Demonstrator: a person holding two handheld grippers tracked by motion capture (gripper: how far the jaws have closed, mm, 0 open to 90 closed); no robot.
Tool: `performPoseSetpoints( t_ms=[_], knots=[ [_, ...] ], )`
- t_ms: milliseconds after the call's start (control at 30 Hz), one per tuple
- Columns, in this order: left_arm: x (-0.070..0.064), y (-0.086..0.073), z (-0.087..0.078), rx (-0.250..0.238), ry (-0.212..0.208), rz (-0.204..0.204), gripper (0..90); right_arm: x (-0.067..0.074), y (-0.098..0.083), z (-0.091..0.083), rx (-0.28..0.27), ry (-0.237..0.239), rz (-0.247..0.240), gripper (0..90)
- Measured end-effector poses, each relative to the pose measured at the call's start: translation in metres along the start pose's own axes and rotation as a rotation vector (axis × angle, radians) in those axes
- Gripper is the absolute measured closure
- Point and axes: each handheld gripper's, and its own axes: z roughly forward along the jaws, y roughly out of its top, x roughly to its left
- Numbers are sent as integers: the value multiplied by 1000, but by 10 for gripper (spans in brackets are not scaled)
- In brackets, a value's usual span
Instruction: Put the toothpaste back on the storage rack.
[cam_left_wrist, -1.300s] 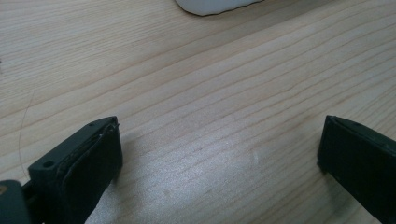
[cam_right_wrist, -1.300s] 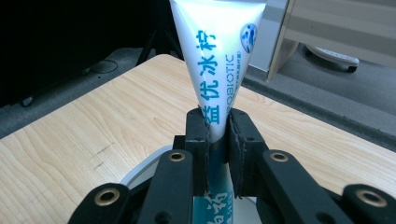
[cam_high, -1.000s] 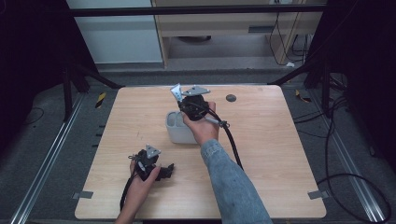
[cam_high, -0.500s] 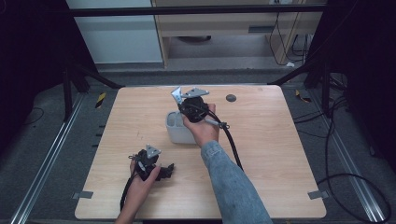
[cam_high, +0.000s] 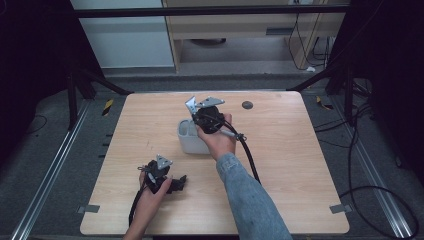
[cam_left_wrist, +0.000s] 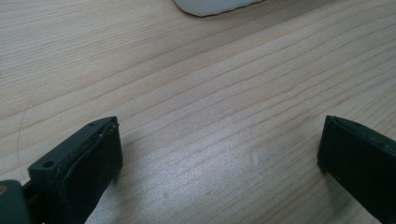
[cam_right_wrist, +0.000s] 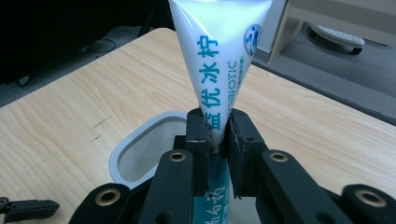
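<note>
My right gripper (cam_right_wrist: 217, 128) is shut on a white toothpaste tube (cam_right_wrist: 217, 56) with blue print. The tube stands upright, its flat end up, over a pale grey cup (cam_right_wrist: 122, 154) with an open mouth. In the high view the right gripper (cam_high: 198, 114) hovers above the cup (cam_high: 189, 141) at the table's middle, and the tube's end (cam_high: 191, 105) sticks out beside it. My left gripper (cam_high: 176, 183) lies low near the front left. Its jaws stand wide apart in the left gripper view (cam_left_wrist: 219, 154), with bare wood between them and the cup's base (cam_left_wrist: 210, 5) ahead.
A small dark round disc (cam_high: 247, 105) lies on the wooden table (cam_high: 300, 165) toward the back right. The right gripper's black cable (cam_high: 250, 155) trails down across the table. Metal frame rails and floor cables surround the table.
</note>
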Motion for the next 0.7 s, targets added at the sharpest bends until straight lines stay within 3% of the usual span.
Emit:
performPoseSetpoints(
  t_ms=[700],
  knots=[
    [0,0,0,0,0,0,0,6,-5,5,25,7,-31,798]
  ],
)
